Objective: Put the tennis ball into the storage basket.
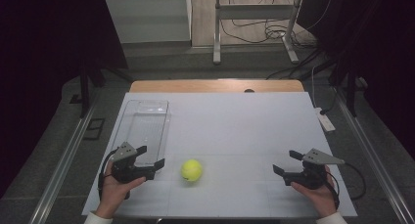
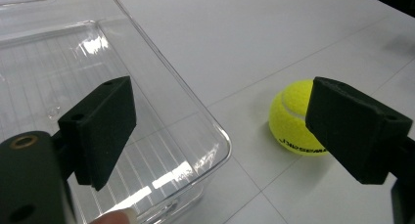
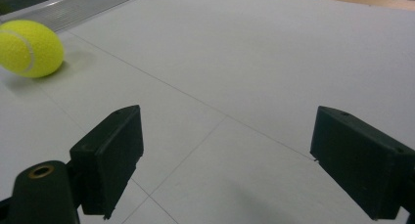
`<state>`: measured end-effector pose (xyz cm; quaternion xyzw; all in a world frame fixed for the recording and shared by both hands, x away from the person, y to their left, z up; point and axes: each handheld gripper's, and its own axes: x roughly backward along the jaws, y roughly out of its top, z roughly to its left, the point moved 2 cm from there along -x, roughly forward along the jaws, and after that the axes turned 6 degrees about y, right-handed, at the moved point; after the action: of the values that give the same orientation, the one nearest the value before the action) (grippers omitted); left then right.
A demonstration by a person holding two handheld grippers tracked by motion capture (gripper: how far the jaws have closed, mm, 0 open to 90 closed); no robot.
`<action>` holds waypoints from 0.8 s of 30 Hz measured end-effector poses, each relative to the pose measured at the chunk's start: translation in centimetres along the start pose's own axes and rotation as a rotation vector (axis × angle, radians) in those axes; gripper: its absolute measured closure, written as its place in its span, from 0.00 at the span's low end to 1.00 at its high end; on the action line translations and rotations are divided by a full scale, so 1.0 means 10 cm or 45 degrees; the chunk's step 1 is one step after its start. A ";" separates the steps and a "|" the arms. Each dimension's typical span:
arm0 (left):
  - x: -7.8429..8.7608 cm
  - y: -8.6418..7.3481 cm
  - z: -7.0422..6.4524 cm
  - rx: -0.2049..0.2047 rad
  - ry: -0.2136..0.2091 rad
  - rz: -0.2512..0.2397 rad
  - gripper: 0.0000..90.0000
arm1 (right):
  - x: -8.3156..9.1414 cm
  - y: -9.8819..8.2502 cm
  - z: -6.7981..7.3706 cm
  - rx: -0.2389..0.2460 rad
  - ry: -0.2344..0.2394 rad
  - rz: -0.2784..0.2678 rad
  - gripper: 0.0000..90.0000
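A yellow tennis ball lies on the white table between my two hands. My left gripper rests just left of the ball, open and holding nothing, at the near end of a clear plastic tray. In the left gripper view the ball sits beyond the right jaw, and the tray's near corner lies under the gap of the left gripper. My right gripper rests far right of the ball, open and empty. The right gripper view has the ball at upper left, far from the right gripper.
The white table top stretches between the tray and my right hand. A small white device with a cable lies near the table's right edge. Behind the table stand a metal frame and loose cables on the floor.
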<state>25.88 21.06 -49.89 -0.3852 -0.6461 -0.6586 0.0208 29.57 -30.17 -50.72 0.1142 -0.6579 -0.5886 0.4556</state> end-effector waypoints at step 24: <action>0.03 0.20 -0.12 -0.035 -0.035 0.038 0.14 | 0.01 -0.01 -0.01 -0.005 -0.010 -0.001 0.14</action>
<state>26.16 19.85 -47.93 -0.4040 -0.6315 -0.6616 0.0167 29.59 -30.28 -50.76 0.1115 -0.6585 -0.5906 0.4530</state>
